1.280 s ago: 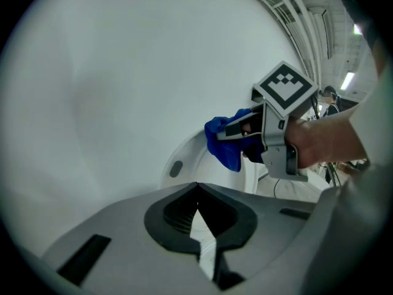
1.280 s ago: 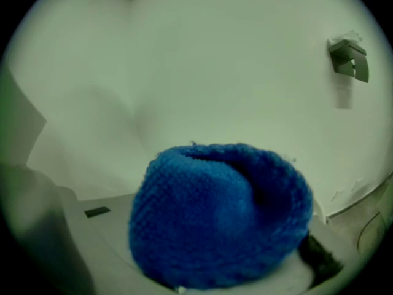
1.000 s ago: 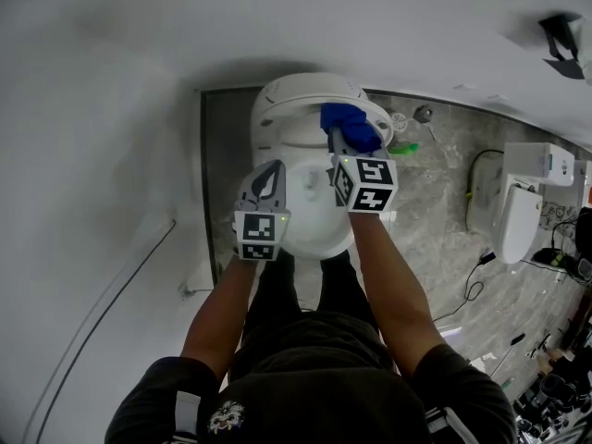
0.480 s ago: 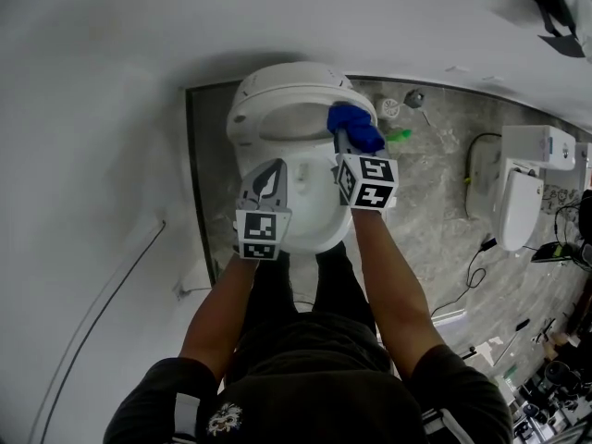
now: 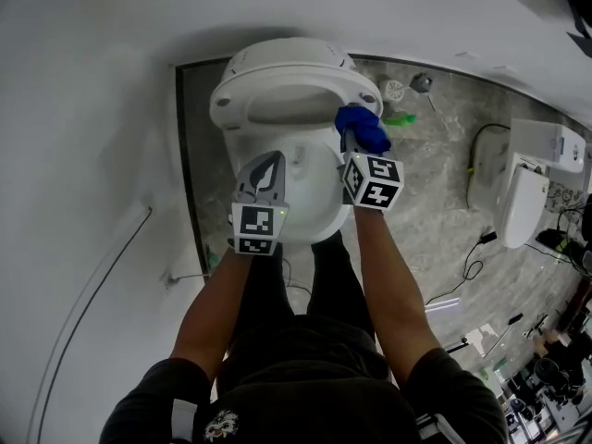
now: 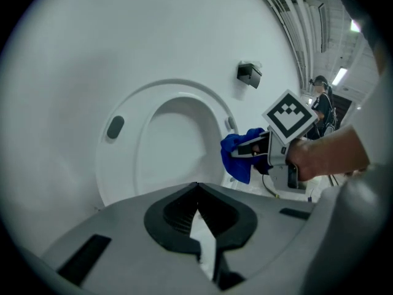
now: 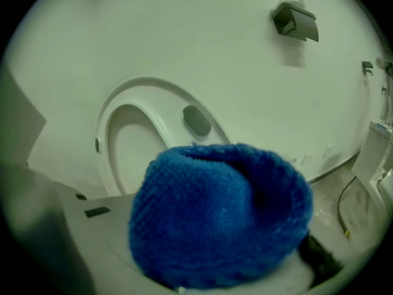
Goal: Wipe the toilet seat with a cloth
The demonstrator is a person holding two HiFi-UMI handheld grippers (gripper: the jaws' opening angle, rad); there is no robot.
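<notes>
A white toilet stands against the wall with its seat (image 5: 285,89) raised; the seat's underside (image 6: 161,141) and a grey bumper face me. Below it lies the bowl rim (image 5: 319,234). My right gripper (image 5: 355,140) is shut on a bunched blue cloth (image 5: 363,129), which sits at the right side where the raised seat meets the rim. In the right gripper view the cloth (image 7: 220,217) covers the jaws. My left gripper (image 5: 263,176) hovers over the bowl's left side, its jaws (image 6: 198,195) shut with nothing in them.
A second white toilet (image 5: 520,213) stands on the marble floor at the right, with cables (image 5: 462,289) beside it. A green object (image 5: 400,118) lies behind the toilet. A black fixture (image 6: 249,74) hangs on the white wall. A thin cable (image 5: 97,280) runs along the left.
The head view has swung, so the toilet sits further left and lower. The right gripper and cloth have slid a little rightward along the seat's right side. The left gripper has barely moved.
</notes>
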